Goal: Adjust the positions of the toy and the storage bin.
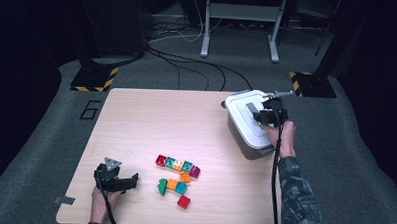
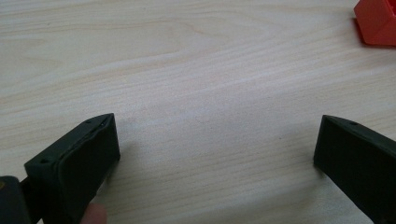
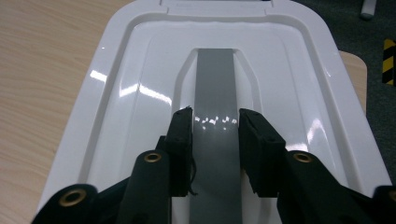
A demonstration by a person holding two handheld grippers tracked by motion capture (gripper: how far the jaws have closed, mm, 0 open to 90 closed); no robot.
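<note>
1. At the far right corner of the counter [image 1: 136,120] stands a grey bin [image 1: 238,136] with a white lid [image 1: 246,121] on it, and part of the bin juts past the counter's right edge.
2. The right gripper [image 3: 215,123] is down on that lid; its jaws are pinched on the grey handle strip [image 3: 214,79] that runs along the lid's middle, one black pad on each side.
3. Near the front left corner, the left gripper [image 2: 217,140] lies low over bare wood with its jaws spread wide and nothing between them.
4. A cluster of coloured toy blocks [image 1: 176,176] lies toward the front edge around the middle, well apart from the bin.
5. One red block [image 2: 378,21] lies just beyond the left gripper.
</note>
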